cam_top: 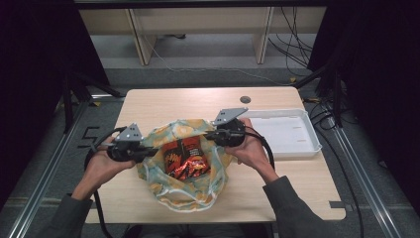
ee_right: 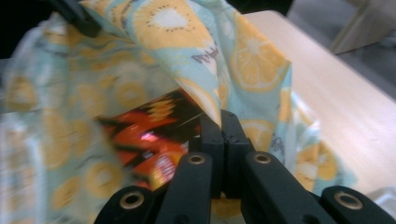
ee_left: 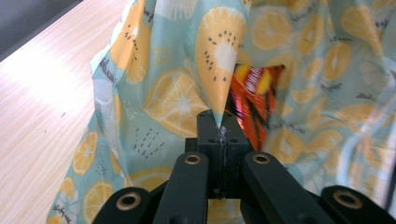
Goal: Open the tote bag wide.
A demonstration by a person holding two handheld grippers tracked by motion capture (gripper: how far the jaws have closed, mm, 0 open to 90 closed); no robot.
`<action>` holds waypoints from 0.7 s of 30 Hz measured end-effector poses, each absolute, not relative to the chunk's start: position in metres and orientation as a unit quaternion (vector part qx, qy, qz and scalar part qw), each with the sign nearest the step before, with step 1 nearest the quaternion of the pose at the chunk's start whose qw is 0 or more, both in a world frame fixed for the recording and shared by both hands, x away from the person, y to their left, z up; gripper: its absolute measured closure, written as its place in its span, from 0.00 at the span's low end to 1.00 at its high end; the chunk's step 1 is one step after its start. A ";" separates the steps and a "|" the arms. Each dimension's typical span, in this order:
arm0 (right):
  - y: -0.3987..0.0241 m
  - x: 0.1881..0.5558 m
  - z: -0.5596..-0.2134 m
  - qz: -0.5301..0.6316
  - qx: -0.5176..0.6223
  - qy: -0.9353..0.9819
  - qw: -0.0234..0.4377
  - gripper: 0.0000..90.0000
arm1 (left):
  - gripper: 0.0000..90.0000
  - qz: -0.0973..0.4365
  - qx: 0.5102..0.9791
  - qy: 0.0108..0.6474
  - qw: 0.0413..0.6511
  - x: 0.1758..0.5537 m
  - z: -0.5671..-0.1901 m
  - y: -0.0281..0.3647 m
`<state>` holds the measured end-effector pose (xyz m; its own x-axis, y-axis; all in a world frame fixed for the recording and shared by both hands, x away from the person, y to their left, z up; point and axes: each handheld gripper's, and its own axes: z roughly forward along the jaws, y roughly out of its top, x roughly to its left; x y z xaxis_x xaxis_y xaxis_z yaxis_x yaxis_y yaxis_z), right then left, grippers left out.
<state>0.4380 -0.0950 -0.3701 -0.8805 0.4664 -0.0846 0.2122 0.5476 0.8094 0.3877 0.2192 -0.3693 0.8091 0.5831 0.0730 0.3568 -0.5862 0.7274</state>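
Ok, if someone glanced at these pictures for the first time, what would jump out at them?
First, the pale blue cloth bag printed with orange citrus slices, spread mid-table and pinched at opposite edges by the left gripper and right gripper, both shut on the fabric. Next, the shiny red-orange and black snack packets showing in its open mouth. Then the white rectangular plastic tray on the light wooden table, to the right.

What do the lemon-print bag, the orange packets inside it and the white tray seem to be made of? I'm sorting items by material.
Lemon-print bag: thin woven cloth, matte; it drapes and creases where the left gripper and right gripper pinch it.
Orange packets: probably plastic foil, glossy, with crinkled highlights.
White tray: likely rigid plastic, smooth, with a moulded raised rim.
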 end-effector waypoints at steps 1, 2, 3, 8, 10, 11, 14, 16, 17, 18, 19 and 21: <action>-0.095 0.438 -0.370 0.434 0.196 0.867 0.147 1.00 | 0.99 0.154 0.876 0.271 0.367 0.394 -0.370 0.219; -0.093 0.443 -0.372 0.429 0.195 0.868 0.158 1.00 | 0.99 0.150 0.875 0.281 0.364 0.403 -0.374 0.219; -0.091 0.449 -0.376 0.417 0.207 0.869 0.168 1.00 | 0.99 0.146 0.874 0.287 0.363 0.411 -0.377 0.220; -0.084 0.475 -0.402 0.392 0.222 0.871 0.195 1.00 | 0.99 0.122 0.866 0.326 0.360 0.443 -0.399 0.224; -0.080 0.481 -0.412 0.372 0.230 0.878 0.194 1.00 | 0.99 0.114 0.864 0.343 0.352 0.453 -0.409 0.224; -0.078 0.486 -0.417 0.366 0.226 0.880 0.199 1.00 | 0.99 0.113 0.866 0.344 0.344 0.457 -0.413 0.224; -0.072 0.493 -0.430 0.348 0.232 0.887 0.195 1.00 | 0.99 0.101 0.868 0.357 0.330 0.465 -0.429 0.226; -0.069 0.493 -0.438 0.332 0.228 0.896 0.187 1.00 | 0.99 0.088 0.868 0.364 0.327 0.466 -0.438 0.227; -0.069 0.492 -0.442 0.329 0.241 0.895 0.179 0.97 | 0.99 0.085 0.871 0.366 0.317 0.466 -0.444 0.228; -0.069 0.492 -0.442 0.329 0.241 0.895 0.179 0.97 | 0.99 0.085 0.871 0.366 0.317 0.466 -0.444 0.228; -0.069 0.493 -0.442 0.333 0.242 0.894 0.175 0.95 | 0.99 0.086 0.873 0.370 0.307 0.466 -0.444 0.228; -0.070 0.490 -0.439 0.339 0.258 0.889 0.170 0.87 | 0.99 0.088 0.867 0.376 0.314 0.467 -0.446 0.229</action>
